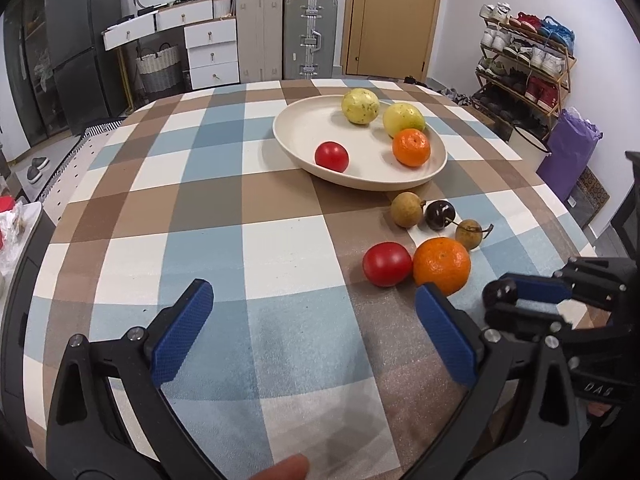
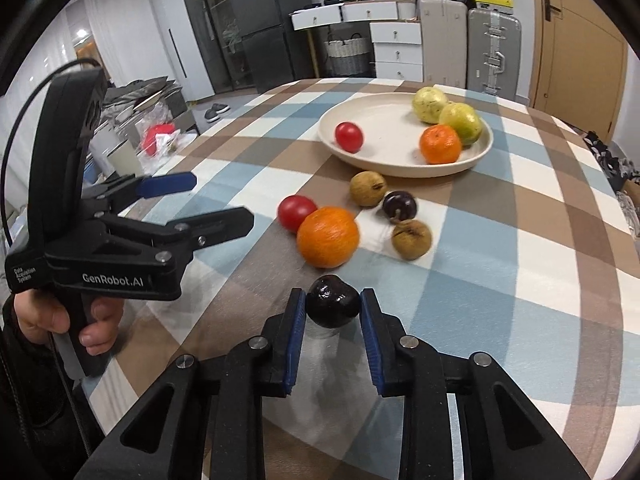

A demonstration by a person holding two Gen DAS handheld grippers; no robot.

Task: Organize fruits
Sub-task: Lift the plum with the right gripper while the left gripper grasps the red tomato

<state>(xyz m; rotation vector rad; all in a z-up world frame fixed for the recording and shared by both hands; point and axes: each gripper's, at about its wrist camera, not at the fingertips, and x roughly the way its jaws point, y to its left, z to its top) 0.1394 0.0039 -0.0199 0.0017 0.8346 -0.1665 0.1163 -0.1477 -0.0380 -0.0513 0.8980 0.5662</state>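
In my right wrist view, nearest to me is the dark plum (image 2: 333,306), clamped between the blue pads of my right gripper (image 2: 333,312), whose jaws press its two sides; it sits just above the checked worktop (image 2: 500,280). Just beyond the plum lies the large orange (image 2: 328,237), touching a red tomato (image 2: 296,212) on its far left. Right of that orange are a brown fruit (image 2: 412,239), a second dark plum (image 2: 400,205) and another brown fruit (image 2: 368,188), close together. Beyond them stands the cream plate (image 2: 384,160), holding a small tomato (image 2: 349,136), a small orange (image 2: 440,144) and two yellow-green fruits (image 2: 444,112). Left of the large orange hangs my left gripper (image 2: 208,204), its jaws apart and empty, gripped by my left hand (image 2: 60,316).

In my left wrist view, nearest are the wide-apart, empty jaws of my left gripper (image 1: 312,320) over the worktop (image 1: 240,248). The large orange (image 1: 441,266) sits just past the right-hand jaw, with the tomato (image 1: 387,263) touching its left side. Right of that orange, my right gripper (image 1: 505,300) holds the plum (image 1: 500,292). Beyond the orange lie the three small fruits, then the plate (image 1: 296,144).
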